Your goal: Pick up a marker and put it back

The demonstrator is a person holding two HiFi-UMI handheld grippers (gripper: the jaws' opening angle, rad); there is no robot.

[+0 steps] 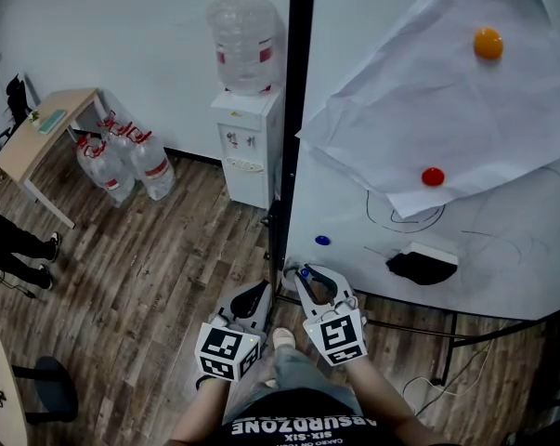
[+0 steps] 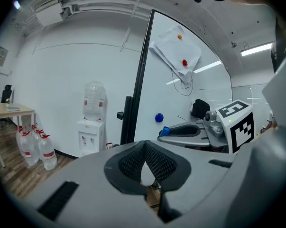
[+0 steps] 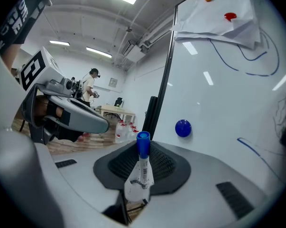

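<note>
A white marker point(image 3: 143, 172) with a blue cap stands between the pads of my right gripper point(image 3: 143, 150), which is shut on it with the cap poking out past the fingertips. In the head view that gripper point(image 1: 309, 277) is held low in front of the whiteboard point(image 1: 502, 249), the blue cap point(image 1: 304, 273) near the board's lower left corner. My left gripper point(image 1: 259, 295) hangs just left of it, pads together point(image 2: 145, 145) with nothing between them. The left gripper view shows the right gripper point(image 2: 183, 129) and the cap point(image 2: 165, 130) beside it.
On the board are a blue magnet point(image 1: 322, 241), a black eraser point(image 1: 422, 266), and a paper sheet point(image 1: 447, 91) under red and orange magnets. The board's black post point(image 1: 296, 110) stands beside a water dispenser point(image 1: 247, 147). Water bottles point(image 1: 122, 161) and a desk point(image 1: 47, 128) lie further left.
</note>
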